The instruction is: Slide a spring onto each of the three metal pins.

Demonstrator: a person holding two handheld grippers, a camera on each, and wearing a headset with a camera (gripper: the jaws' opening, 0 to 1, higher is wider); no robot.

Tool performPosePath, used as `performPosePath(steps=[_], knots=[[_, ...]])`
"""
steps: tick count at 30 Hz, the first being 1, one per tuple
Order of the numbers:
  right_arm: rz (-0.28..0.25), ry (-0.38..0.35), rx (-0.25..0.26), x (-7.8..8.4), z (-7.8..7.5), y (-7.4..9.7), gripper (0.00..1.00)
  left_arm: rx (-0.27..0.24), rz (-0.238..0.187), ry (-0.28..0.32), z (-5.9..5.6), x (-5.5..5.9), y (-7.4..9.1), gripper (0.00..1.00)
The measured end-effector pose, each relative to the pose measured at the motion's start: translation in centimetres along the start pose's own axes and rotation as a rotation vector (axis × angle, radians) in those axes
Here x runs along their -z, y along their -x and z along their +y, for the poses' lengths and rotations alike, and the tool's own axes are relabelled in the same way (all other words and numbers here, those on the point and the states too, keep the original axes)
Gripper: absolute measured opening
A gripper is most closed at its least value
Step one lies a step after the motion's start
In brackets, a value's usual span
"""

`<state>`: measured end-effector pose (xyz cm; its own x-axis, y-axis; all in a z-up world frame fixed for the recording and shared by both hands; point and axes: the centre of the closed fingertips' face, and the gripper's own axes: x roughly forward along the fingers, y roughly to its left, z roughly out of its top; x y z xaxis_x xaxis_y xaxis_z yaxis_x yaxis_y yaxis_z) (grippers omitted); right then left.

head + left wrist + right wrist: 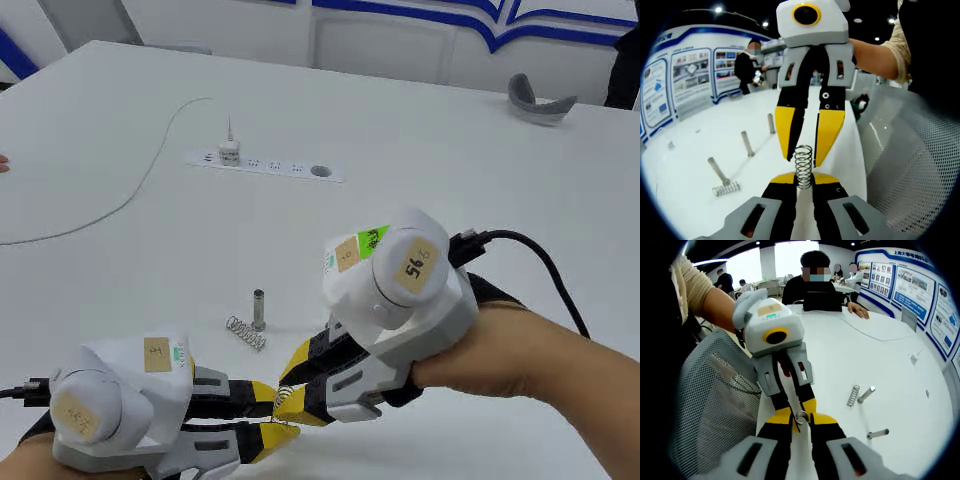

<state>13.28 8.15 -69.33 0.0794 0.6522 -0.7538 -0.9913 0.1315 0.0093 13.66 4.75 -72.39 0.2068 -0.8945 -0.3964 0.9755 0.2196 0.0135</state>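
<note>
A small steel spring [803, 165] stands up from between my left gripper's [803, 181] yellow tips, which are shut on its lower end. My right gripper [803, 159] reaches in from above, its yellow fingers [828, 131] narrowly open on either side of the spring's top. From my right gripper [801, 421] the same spring [801, 416] shows end-on between the tips. In the head view the spring [283, 397] bridges both grippers' tips near the front edge. Three metal pins [746, 143] stand on the white table, and a second spring [245, 333] lies beside the nearest pin [259, 308].
A white power strip [265, 165] with a plug and a thin cable [130, 190] lies further back on the table. A grey curved object [540, 100] sits at the far right. A mesh chair back [715, 390] and seated people [817, 285] are across the room.
</note>
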Motion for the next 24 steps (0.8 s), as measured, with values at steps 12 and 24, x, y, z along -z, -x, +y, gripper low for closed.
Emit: performPosePath(steps=[12,24], knots=[[-0.011,-0.009,0.014,-0.1,-0.3,0.0,0.12,-0.009,-0.024,0.008,0.3,-0.6,0.0,0.11],[-0.01,-0.013,0.035,-0.1,-0.9,0.2,0.12,-0.05,-0.026,0.029,1.3,-0.5,0.7,0.21]])
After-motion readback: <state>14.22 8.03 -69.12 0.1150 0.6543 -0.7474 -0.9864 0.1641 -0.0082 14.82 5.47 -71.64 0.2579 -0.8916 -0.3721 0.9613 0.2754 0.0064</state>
